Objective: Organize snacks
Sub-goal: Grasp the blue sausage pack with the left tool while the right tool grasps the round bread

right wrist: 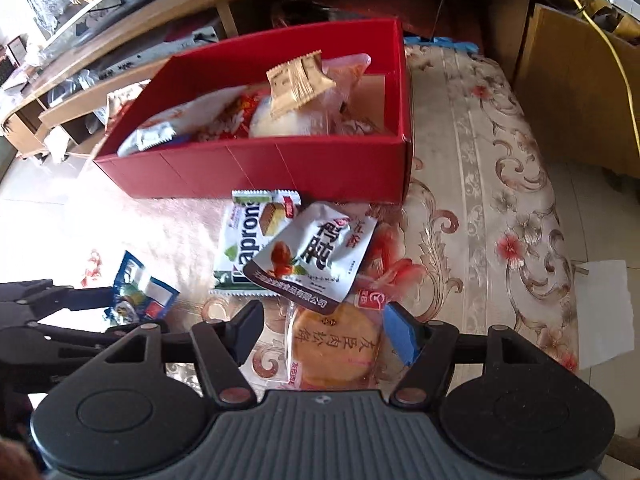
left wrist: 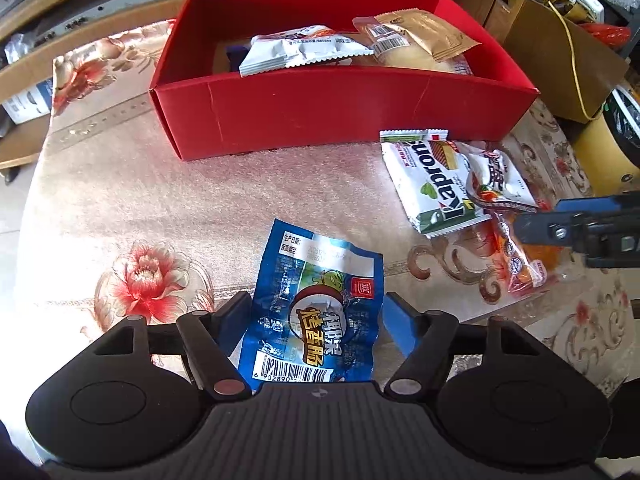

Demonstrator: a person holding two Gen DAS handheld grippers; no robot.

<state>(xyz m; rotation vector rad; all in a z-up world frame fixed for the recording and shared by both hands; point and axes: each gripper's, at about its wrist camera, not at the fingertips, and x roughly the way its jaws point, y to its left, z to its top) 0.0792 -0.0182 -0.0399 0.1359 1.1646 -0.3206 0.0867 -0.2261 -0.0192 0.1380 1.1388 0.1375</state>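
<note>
Left to right: one blue packet [left wrist: 316,308] lies between the left gripper's [left wrist: 316,312] fingers, both touching its edges, clamping it. Bare tablecloth [left wrist: 132,200] opens leftward. One red box [left wrist: 340,116] behind holds several packets. Three loose packets sit near its front wall: green-white wafer [right wrist: 244,240], white pouch [right wrist: 316,256], round cake [right wrist: 336,344] between the right gripper's [right wrist: 324,332] parted fingers, not pressed.

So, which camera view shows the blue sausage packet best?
The left wrist view: the blue sausage packet lies large between the left gripper's fingers, label and barcode readable. The right wrist view shows it small and crumpled at the left edge.
</note>
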